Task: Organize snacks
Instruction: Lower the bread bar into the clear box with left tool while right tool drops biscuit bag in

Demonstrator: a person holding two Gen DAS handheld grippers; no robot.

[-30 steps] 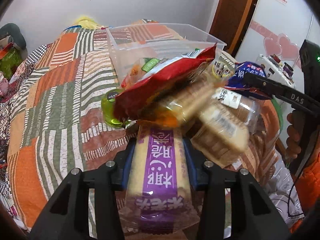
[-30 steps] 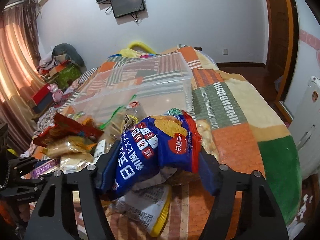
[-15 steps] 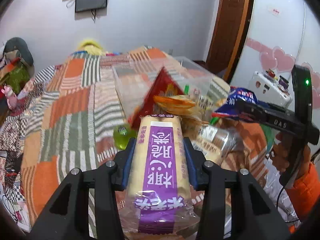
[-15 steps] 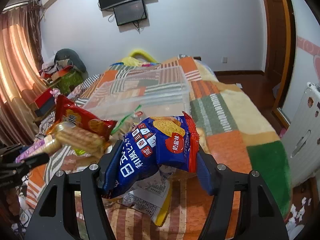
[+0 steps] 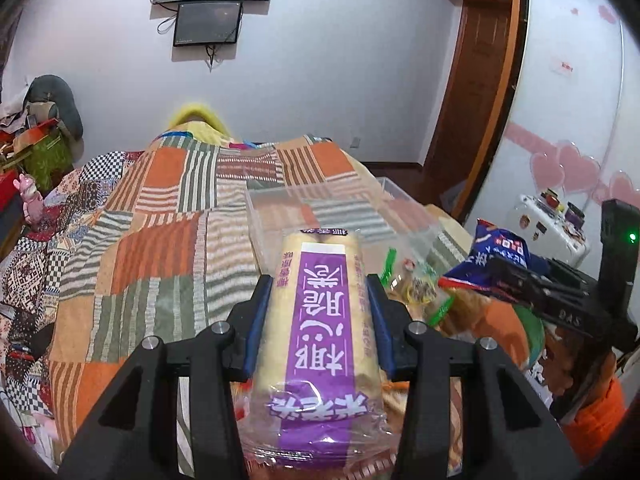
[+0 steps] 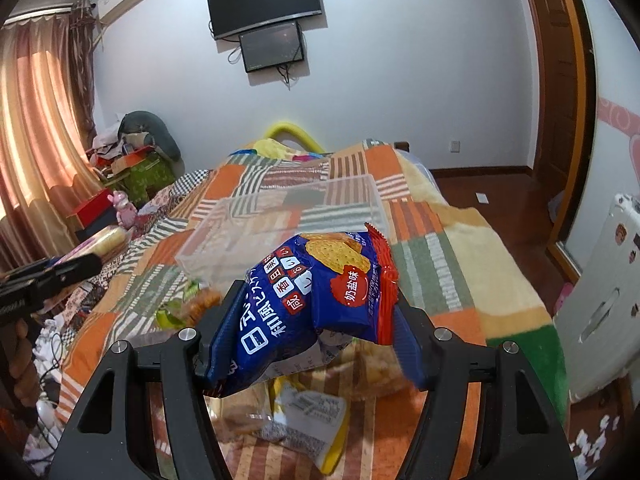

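My left gripper [image 5: 320, 292] is shut on a long purple-labelled rice cracker pack [image 5: 322, 320], held up above the bed. My right gripper [image 6: 316, 308] is shut on a blue cracker bag [image 6: 316, 296]; the bag also shows in the left wrist view [image 5: 496, 256]. A clear plastic bin [image 6: 288, 224] stands on the patchwork quilt beyond both grippers; it also shows in the left wrist view [image 5: 332, 204]. Loose snack packets [image 6: 304, 420] lie on the quilt under the right gripper. The left gripper and its pack show at the left of the right wrist view [image 6: 72, 264].
The patchwork quilt [image 5: 152, 240] covers the bed. A white radiator [image 6: 600, 300] stands at the right. A doll and boxes [image 6: 124, 208] sit left of the bed. A wooden door [image 5: 480, 100] is at the back right.
Both grippers have risen with their packs. The red bag and other packets that hung in front of the left gripper have dropped out of its view.
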